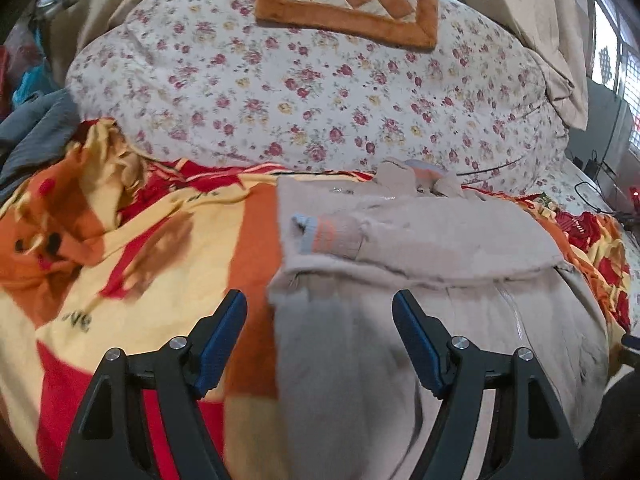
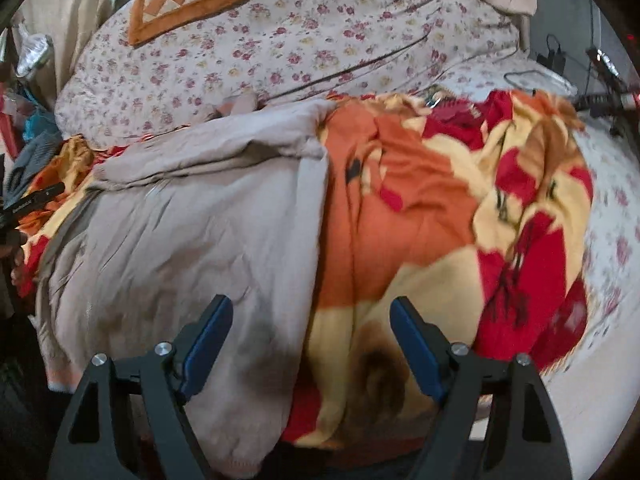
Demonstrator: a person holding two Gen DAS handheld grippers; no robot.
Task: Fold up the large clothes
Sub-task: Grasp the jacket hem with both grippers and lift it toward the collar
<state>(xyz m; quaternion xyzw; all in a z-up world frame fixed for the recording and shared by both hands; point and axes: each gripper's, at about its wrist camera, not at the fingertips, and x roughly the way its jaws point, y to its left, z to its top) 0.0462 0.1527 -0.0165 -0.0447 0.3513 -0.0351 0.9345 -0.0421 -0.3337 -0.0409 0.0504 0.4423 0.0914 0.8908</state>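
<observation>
My left gripper (image 1: pixel 320 308) has its jaws spread wide with nothing pinched; the beige jacket (image 1: pixel 440 280) lies just under and ahead of them, its left edge running between the two blue pads. My right gripper (image 2: pixel 311 314) is likewise spread and empty, and the jacket (image 2: pixel 180 220) reaches under its left pad, while the right pad hangs over the blanket (image 2: pixel 400 208).

The jacket lies flat on that red, orange and yellow blanket (image 1: pixel 120 240), on the bed. Ahead of my left jaws a sleeve is folded across the jacket's body, its striped cuff (image 1: pixel 324 234) pointing left, just beyond the pads. Beyond the sleeve, the collar end is bunched up at the jacket's far edge. From my right jaws, the folded upper part forms a ridge ahead and to the left.

Farther on, past the jacket, a floral quilt (image 1: pixel 300 92) is heaped up, and on top of it, farthest away, rests an orange-bordered checked cushion (image 1: pixel 348 0). To the far right of my right jaws, dark cables (image 2: pixel 560 68) lie on the bed.
</observation>
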